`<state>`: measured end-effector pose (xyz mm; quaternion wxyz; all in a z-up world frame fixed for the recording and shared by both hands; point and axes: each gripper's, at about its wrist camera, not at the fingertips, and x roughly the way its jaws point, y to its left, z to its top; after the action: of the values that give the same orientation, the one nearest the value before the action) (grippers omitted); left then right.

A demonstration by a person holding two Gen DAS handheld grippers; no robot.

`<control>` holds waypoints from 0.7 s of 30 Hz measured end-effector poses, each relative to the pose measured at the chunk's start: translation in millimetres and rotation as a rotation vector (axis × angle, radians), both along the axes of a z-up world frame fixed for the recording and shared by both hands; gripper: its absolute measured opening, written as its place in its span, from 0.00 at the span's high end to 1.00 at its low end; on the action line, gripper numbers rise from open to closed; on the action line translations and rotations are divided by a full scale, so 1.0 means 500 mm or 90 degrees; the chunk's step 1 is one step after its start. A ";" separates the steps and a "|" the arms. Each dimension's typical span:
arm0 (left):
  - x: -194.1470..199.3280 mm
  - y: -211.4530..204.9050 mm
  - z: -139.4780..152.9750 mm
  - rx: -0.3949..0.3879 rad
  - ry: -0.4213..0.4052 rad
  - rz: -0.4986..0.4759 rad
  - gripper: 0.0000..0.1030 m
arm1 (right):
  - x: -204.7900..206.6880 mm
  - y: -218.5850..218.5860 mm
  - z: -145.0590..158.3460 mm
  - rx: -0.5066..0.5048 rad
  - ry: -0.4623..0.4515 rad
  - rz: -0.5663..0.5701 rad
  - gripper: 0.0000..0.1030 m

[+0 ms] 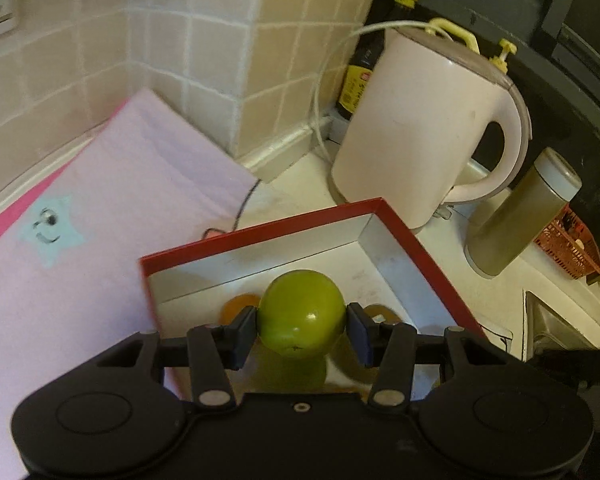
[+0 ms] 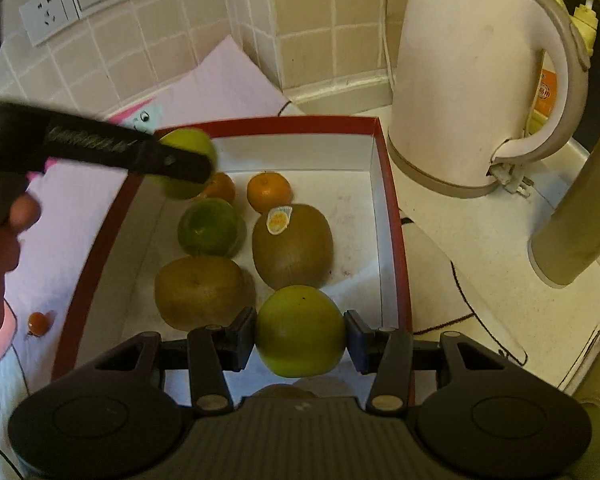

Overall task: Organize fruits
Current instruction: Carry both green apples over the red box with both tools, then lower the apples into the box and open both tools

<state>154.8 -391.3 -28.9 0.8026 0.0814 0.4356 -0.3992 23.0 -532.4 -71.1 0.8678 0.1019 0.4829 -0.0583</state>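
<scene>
My left gripper (image 1: 302,330) is shut on a green round fruit (image 1: 300,312), held above the red-rimmed white box (image 1: 260,232). The right wrist view shows that same left gripper (image 2: 188,164) from the side, with its green fruit (image 2: 190,140) over the box's far left corner. My right gripper (image 2: 300,334) is shut on another green fruit (image 2: 300,330) over the near end of the box (image 2: 392,200). Inside lie two brown kiwis (image 2: 292,244) (image 2: 200,292), a dark green citrus (image 2: 210,226) and two small oranges (image 2: 269,192) (image 2: 222,188).
A white kettle (image 2: 472,80) stands right behind the box, with a beige bottle (image 2: 576,220) to the right and a dark sauce bottle (image 1: 364,68) at the wall. A pink cloth (image 1: 100,208) lies left of the box, with a cherry tomato (image 2: 38,322) on it. A sink edge (image 1: 548,320) is at right.
</scene>
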 end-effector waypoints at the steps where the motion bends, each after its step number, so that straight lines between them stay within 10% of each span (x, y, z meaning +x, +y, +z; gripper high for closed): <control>1: 0.002 -0.016 -0.002 0.002 0.001 -0.005 0.44 | 0.003 0.002 -0.003 -0.001 0.003 0.000 0.52; 21: 0.056 -0.197 -0.093 0.055 0.044 -0.101 0.43 | 0.024 0.032 -0.036 -0.046 0.040 0.008 0.52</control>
<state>183.0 -490.1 -75.5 0.7488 0.1366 0.4718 -0.4450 34.8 -516.5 -89.2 0.8557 0.0652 0.5081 -0.0732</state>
